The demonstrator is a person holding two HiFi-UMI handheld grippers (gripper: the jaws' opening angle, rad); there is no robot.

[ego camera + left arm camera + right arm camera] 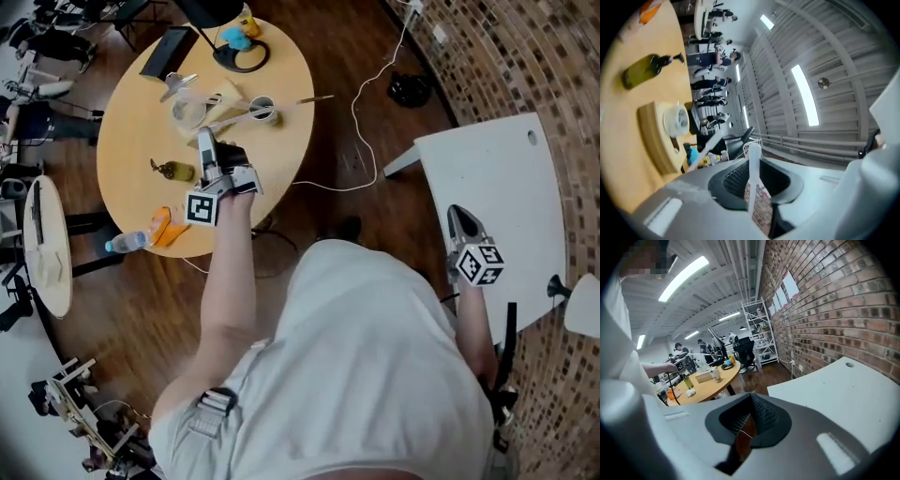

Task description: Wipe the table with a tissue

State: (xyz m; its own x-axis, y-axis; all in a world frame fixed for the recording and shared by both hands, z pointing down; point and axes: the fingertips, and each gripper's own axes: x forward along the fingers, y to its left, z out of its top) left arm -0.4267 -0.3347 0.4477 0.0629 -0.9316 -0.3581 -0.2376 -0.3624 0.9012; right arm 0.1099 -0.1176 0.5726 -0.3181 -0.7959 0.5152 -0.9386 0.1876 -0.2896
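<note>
Head view: your left gripper (205, 141) sits at eleven o'clock over the round counter (141, 112), your right gripper (457, 216) at three over the white counter (506, 159). Counters: two.
Left gripper view: jaws pinch one thin white stick (753, 164). Green bottle (640, 71), one, at ten.
Right gripper view: jaws pressed together, empty. One white crumple (690, 392), likely the tissue, at nine. Shed the stick, then gather the crumple whole.

Two grippers: left gripper (204, 141), right gripper (458, 214). One large round table (131, 112). One white table (502, 178). One green bottle (177, 171).
</note>
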